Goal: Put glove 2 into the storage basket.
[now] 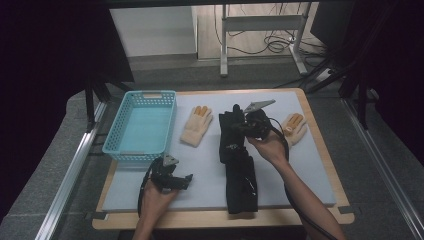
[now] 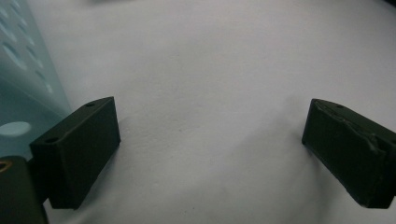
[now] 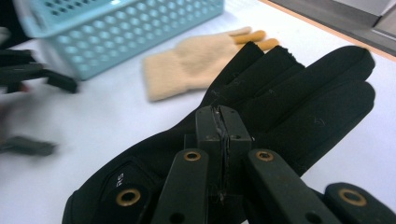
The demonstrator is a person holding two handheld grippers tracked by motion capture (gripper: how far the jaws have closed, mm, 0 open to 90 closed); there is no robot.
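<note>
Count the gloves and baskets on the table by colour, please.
Black gloves: 2, one in the right gripper, one flat below it
Cream gloves: 2, and
Light blue basket: 1
Total: 5

Table [image 1: 320, 197] w/ basket [image 1: 141, 125], 2 cream gloves [image 1: 196, 126], black gloves [image 1: 239, 165].

I see the black glove [image 3: 289, 102] as smooth matt fabric, faintly stitched; the cream glove [image 3: 196, 65] left of it looks like soft, fuzzy knit; the basket [image 1: 141, 125] is glossy pale-blue perforated plastic; the surface [image 1: 200, 170] wears a matt grey-white pad, wood-toned at its rim; my right hand-held gripper [image 3: 223, 135] has dull black plastic pads.
</note>
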